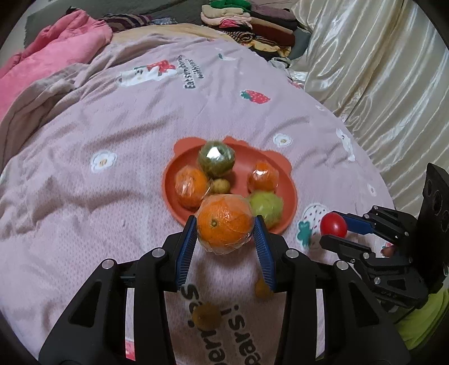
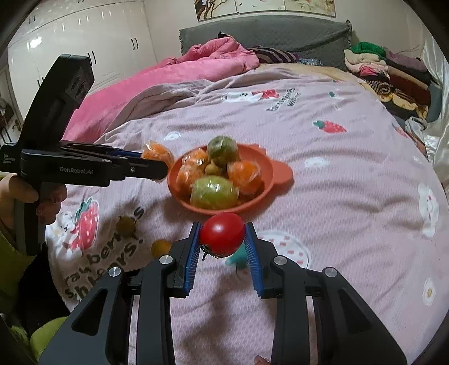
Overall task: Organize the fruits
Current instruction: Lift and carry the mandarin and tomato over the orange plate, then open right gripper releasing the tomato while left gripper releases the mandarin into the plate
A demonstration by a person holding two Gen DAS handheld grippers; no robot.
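My left gripper [image 1: 225,224] is shut on a plastic-wrapped orange [image 1: 224,223] and holds it just above the near rim of the orange-red plate [image 1: 238,171]. The plate holds two wrapped oranges [image 1: 190,185], two green fruits [image 1: 216,158] and a small yellow fruit [image 1: 220,186]. My right gripper [image 2: 223,235] is shut on a red tomato [image 2: 221,234], in front of the plate [image 2: 261,165]. It also shows in the left wrist view [image 1: 332,226], right of the plate. Two small brownish fruits [image 1: 206,314] lie on the blanket near me.
The plate sits on a pink printed blanket [image 1: 112,140] over a bed. A pink quilt [image 2: 196,64] lies at the far side. Folded clothes [image 1: 252,25] are stacked at the far right. A cream satin cover [image 1: 378,70] runs along the right edge.
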